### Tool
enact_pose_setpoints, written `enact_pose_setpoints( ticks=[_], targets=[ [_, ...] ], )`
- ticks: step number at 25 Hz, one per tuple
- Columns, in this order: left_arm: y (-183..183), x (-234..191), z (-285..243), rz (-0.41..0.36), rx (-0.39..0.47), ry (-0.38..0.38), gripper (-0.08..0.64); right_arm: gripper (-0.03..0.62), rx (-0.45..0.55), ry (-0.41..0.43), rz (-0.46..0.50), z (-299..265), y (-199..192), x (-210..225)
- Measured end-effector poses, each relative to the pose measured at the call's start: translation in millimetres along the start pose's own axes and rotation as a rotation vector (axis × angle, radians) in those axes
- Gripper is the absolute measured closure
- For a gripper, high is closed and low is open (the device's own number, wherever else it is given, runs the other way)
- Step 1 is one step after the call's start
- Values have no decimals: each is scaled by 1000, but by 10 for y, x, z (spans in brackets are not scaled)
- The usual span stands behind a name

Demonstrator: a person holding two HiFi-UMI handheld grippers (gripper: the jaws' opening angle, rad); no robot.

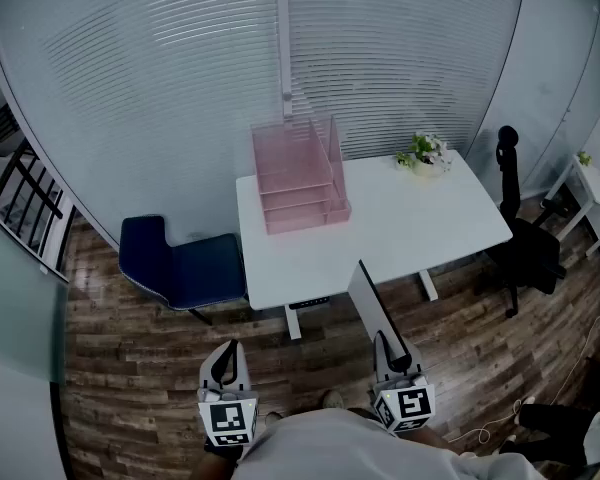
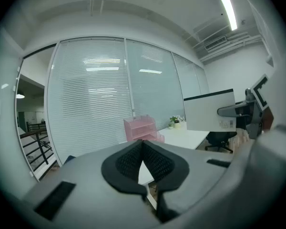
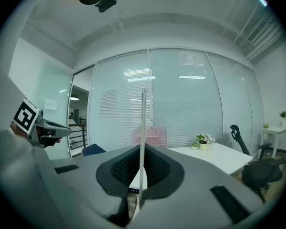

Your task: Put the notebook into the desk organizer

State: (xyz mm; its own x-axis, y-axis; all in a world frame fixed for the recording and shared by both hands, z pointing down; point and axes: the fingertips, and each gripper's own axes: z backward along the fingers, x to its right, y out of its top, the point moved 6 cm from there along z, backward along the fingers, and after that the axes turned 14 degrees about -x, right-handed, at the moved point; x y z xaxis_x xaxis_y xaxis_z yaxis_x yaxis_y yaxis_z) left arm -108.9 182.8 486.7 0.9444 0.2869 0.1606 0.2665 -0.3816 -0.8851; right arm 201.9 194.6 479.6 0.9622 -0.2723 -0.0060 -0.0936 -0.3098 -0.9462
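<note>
The notebook (image 1: 370, 300), a thin pale slab with a dark edge, stands upright in my right gripper (image 1: 383, 340), which is shut on its lower edge. In the right gripper view it shows edge-on as a narrow strip (image 3: 143, 123) between the pads. The left gripper view has it as a white panel (image 2: 209, 111) off to the right. My left gripper (image 1: 226, 350) is shut with nothing in it. The pink see-through desk organizer (image 1: 298, 175) stands at the back left of the white desk (image 1: 410, 223), well ahead of both grippers.
A blue chair (image 1: 175, 263) sits left of the desk and a black office chair (image 1: 528, 240) to its right. A small flower pot (image 1: 425, 155) stands at the desk's back right. A glass wall with blinds (image 1: 180, 58) runs behind. Wood floor lies between me and the desk.
</note>
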Motion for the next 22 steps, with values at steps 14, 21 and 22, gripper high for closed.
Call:
enact_pose_setpoints(
  ticks=[14,21,22],
  targets=[
    [-23,-8,-19,13,-18,-3,552,571,11,-9,18,-88,45,4],
    [21,106,-90,10,-28,8,552,571,36,-9,10,-125,78,153],
    [46,134,-107,8,-19,16,552,571,38,-4,13,-135,82,190]
  ],
)
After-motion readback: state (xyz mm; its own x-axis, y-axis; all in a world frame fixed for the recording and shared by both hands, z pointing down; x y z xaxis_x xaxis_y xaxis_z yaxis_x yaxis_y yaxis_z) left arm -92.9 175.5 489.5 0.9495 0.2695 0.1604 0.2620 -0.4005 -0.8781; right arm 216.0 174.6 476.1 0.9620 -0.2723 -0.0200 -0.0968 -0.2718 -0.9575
